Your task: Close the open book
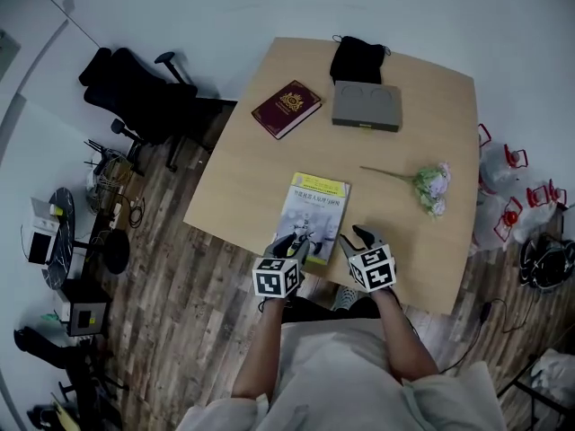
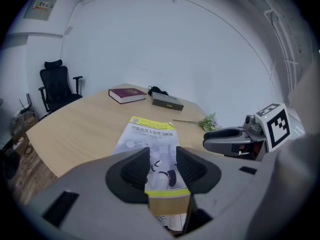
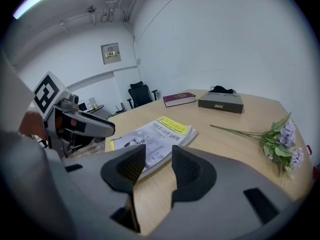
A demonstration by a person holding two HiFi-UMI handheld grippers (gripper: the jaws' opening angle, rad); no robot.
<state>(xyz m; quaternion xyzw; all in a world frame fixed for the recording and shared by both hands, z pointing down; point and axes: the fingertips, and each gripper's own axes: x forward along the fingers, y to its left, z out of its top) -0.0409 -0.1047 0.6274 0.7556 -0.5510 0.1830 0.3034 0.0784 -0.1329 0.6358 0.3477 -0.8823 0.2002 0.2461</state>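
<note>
Only the right gripper view shows page edges of the book.

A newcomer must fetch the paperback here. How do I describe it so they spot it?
Start at the wooden table. At the edge nearest the person lies the paperback. Unlike the maroon book farther back, its pale cover has yellow bands.

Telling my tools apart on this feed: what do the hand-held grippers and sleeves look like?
The left hand-held gripper and right hand-held gripper are grey with black ribbed pads and a white cube of black square markers. The top is light, short-sleeved.
</note>
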